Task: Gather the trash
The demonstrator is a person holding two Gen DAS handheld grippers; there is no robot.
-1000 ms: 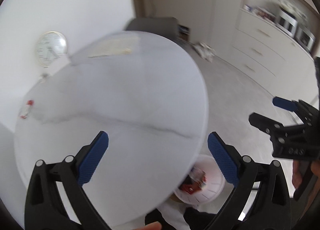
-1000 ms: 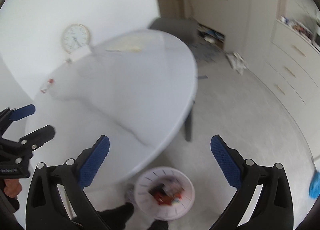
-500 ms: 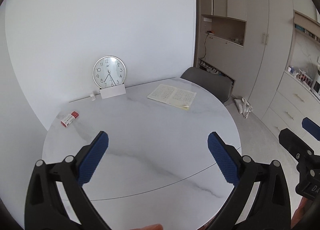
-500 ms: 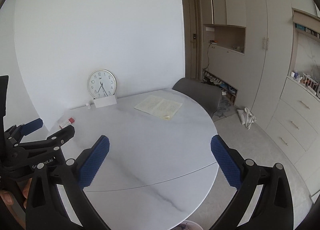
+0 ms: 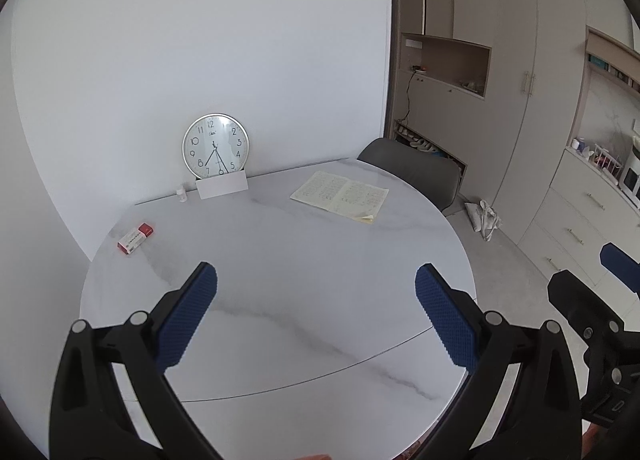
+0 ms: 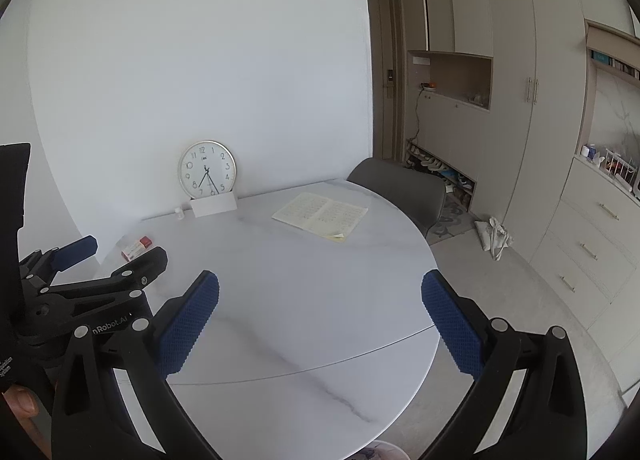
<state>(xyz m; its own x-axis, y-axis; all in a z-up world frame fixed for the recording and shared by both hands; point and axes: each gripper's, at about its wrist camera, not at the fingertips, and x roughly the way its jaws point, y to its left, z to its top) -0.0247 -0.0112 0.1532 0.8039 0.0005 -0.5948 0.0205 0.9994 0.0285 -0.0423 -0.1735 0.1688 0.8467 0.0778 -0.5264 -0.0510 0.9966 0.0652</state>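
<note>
Left gripper point(image 5: 316, 316): held above the near part of the table, fingers spread wide, nothing between the blue pads point(image 5: 188, 318).
Right gripper point(image 6: 320, 320): held level over the table's near edge, fingers likewise parted and empty.
Table point(image 5: 304, 260): round, white marble top, set against the white wall.
Red and white box point(image 5: 135, 238): lying flat near the far left rim of the table, well apart from both grippers (the only trash-like item seen on the top).
Small white bottle point(image 5: 182, 194): upright at the wall, just beside the white card point(image 5: 221, 186).
Clock point(image 5: 215, 146): leaned against the wall behind the card.
Open notebook point(image 5: 340, 196): flat on the far right of the table.
Grey chair point(image 5: 412, 174): tucked behind the table's far edge.
Bin point(image 6: 378, 454): only a pale rim is seen under the table's near edge, contents cannot be told.
</note>
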